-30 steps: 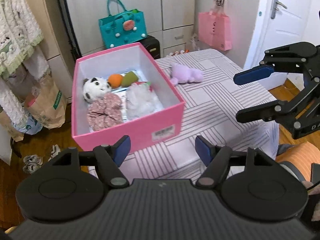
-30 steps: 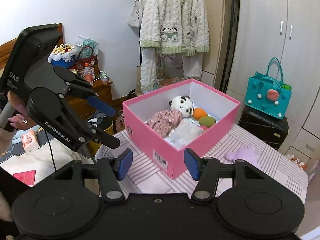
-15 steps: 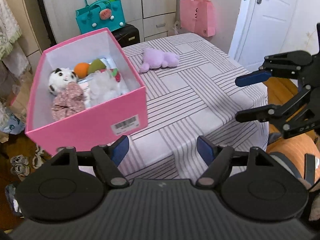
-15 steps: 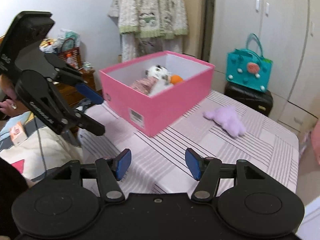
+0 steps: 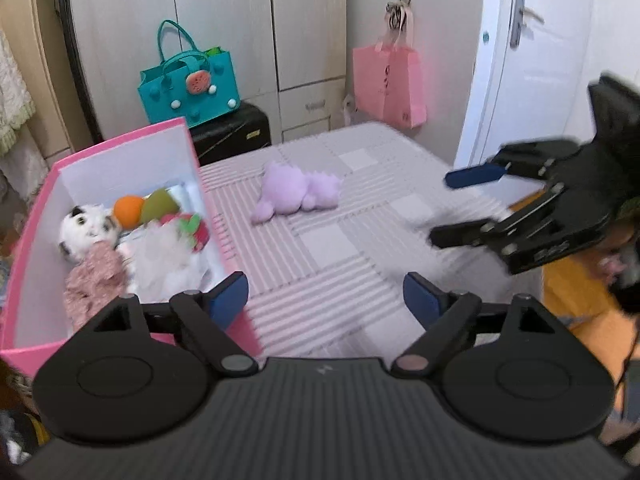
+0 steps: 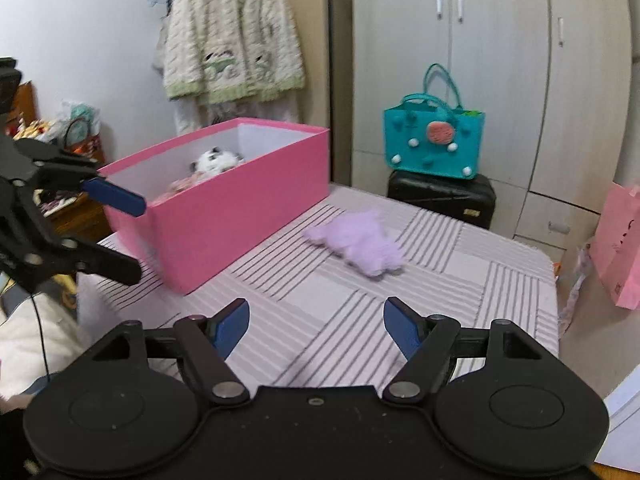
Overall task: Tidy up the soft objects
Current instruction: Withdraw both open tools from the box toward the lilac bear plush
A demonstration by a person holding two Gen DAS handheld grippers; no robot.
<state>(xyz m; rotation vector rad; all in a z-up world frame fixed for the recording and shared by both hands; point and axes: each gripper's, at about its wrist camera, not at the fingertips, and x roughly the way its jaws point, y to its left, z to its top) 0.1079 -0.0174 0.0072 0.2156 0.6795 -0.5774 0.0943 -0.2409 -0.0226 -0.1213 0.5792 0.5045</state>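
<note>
On the striped worktop in front of me lies a purple plush toy, flat on the cloth, apart from the pink box that stands toward the left edge. Nothing touches the toy. The box is open at the top and holds other soft things: a black-and-white panda plush at the far left, an orange ball and a green piece beside it, a strawberry-like red toy, a fluffy white item and a pink flowered fabric piece nearest me.

My left gripper hovers over the near part of the worktop, just beside the box's near right corner; its jaws are spreading wider, with only the striped cloth showing between them. My right gripper hangs over the worktop's near right side, pointing toward the toy, and its jaws are also spreading, with nothing between them. Neither gripper touches anything.

Behind the worktop a teal handbag sits on a black suitcase against the pale wardrobe. A pink paper bag hangs on the wall near the white door, and a knitted cream cardigan hangs to the left of the wardrobe.
</note>
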